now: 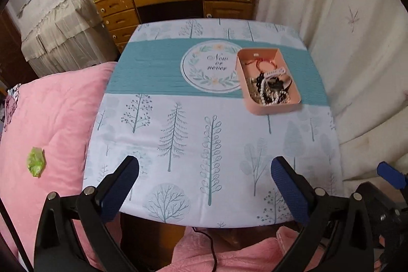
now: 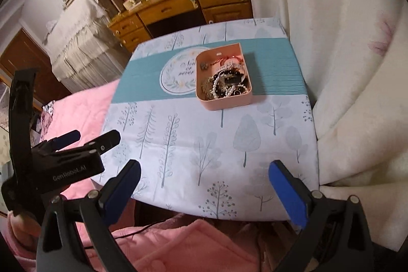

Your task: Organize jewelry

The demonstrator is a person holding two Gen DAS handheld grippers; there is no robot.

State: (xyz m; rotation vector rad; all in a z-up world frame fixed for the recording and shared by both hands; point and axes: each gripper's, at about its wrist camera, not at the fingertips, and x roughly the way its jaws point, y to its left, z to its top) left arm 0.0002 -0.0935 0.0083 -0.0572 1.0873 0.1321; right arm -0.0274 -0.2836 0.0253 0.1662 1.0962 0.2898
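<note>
Hovering over the table (image 1: 178,144), left gripper (image 1: 204,170) and right gripper (image 2: 204,170) hang with jaws wide and empty; the tray (image 1: 272,107) of tangled jewelry (image 1: 270,88) sits far right, untouched. Sorting seems unstarted; next, reach in.

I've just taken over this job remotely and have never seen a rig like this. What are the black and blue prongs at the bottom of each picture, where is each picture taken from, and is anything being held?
The prongs are fingers of hand-held grippers: a person holds one in each hand. Each picture comes from a camera on one gripper, looking forward along its fingers. One shows the left gripper, the other the right gripper. Both stand open and hold nothing.

Ahead is a table under a tree-print cloth. On it, toward the far right, sits a pink tray holding tangled jewelry: pearl beads, dark pieces, a red cord. The jewelry itself is all in the tray, none on the cloth.
</note>
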